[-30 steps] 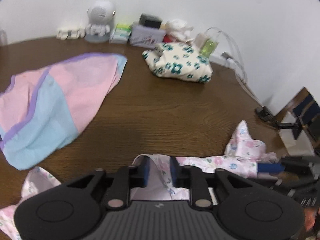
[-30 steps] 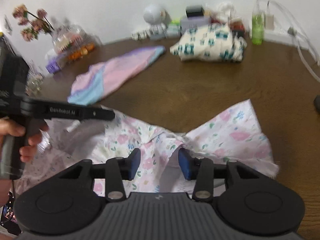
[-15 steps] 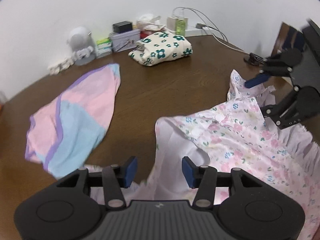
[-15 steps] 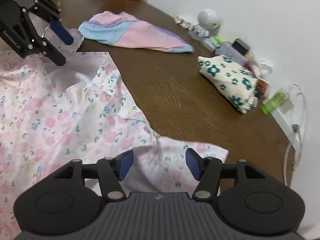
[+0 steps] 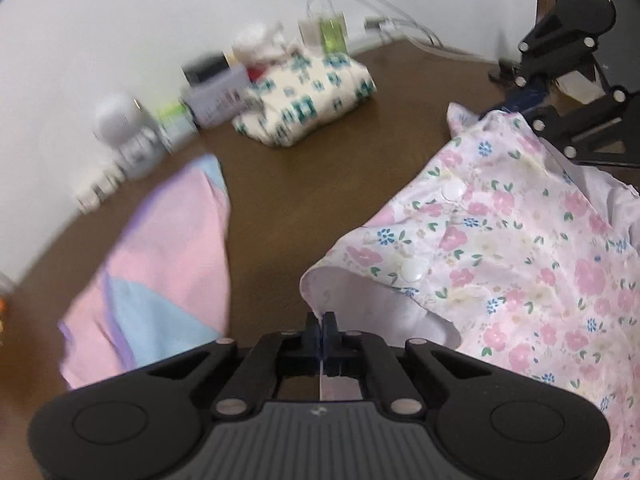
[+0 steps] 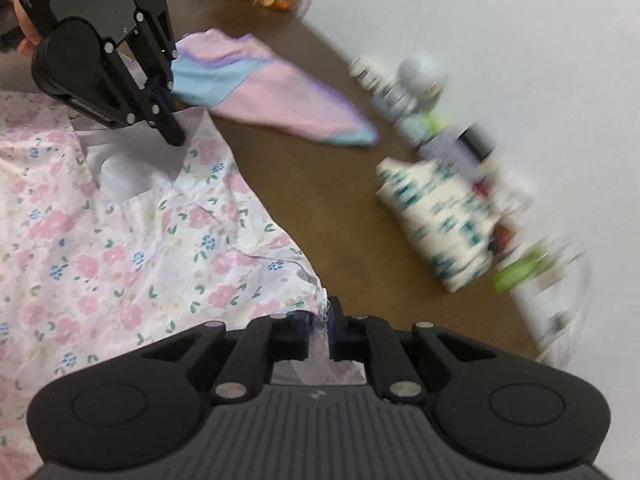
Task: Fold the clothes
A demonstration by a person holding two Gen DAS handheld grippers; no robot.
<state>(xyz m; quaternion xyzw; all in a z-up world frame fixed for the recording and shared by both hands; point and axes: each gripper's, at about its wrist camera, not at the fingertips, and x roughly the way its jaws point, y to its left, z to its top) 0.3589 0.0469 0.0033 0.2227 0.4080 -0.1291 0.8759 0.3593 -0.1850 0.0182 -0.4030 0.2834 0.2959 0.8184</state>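
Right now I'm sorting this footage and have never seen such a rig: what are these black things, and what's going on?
They are two hand-held grippers, one in each of a person's hands, each with a fisheye camera looking along its jaws. One picture is from the left gripper, the other from the right gripper. Both have just closed on an edge of the floral shirt, which lies on a brown table. Also there: a pink-and-blue garment, a folded cream bundle, and small clutter by the wall.
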